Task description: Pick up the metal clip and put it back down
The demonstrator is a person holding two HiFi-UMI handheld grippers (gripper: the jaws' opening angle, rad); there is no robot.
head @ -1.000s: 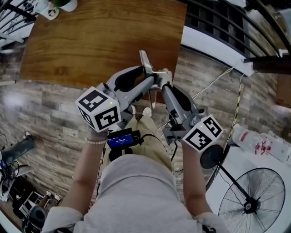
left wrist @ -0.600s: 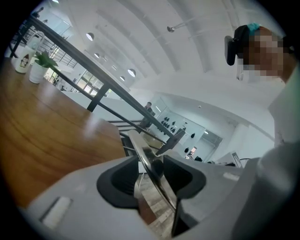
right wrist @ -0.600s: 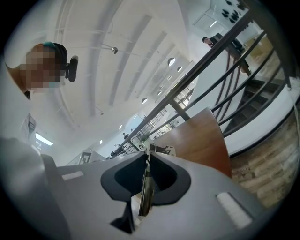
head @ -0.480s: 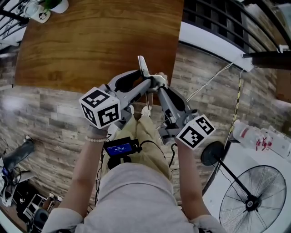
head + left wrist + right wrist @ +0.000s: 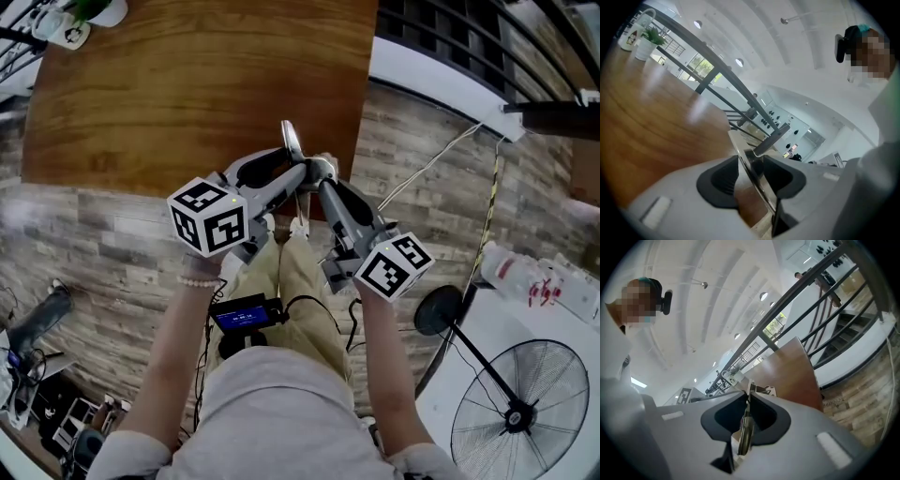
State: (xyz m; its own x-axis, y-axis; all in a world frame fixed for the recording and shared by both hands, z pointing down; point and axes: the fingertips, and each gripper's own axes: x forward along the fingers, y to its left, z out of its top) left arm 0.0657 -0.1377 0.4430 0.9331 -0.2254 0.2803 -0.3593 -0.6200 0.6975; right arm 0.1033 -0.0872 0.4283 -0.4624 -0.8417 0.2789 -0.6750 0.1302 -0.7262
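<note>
The metal clip (image 5: 292, 142) is a thin shiny strip held in the air over the front edge of the wooden table (image 5: 187, 84). Both grippers meet at it, tips almost touching. My left gripper (image 5: 302, 172) comes in from the left and is shut on the clip's lower part; in the left gripper view the clip (image 5: 758, 182) runs slantwise between the dark pads. My right gripper (image 5: 321, 174) comes in from the right and is shut on it too; in the right gripper view the clip (image 5: 745, 430) stands edge-on between the pads.
A white mug and a potted plant (image 5: 73, 21) stand at the table's far left corner. A dark railing (image 5: 469, 37) runs at the upper right. A floor fan (image 5: 525, 412), bottles (image 5: 534, 281) and a cable lie to the right. A small screen device (image 5: 246, 312) hangs at the waist.
Both grippers stay pinched together on the clip. The pair has drifted slightly left and lower in the view, and the two marker cubes have come a little closer.
</note>
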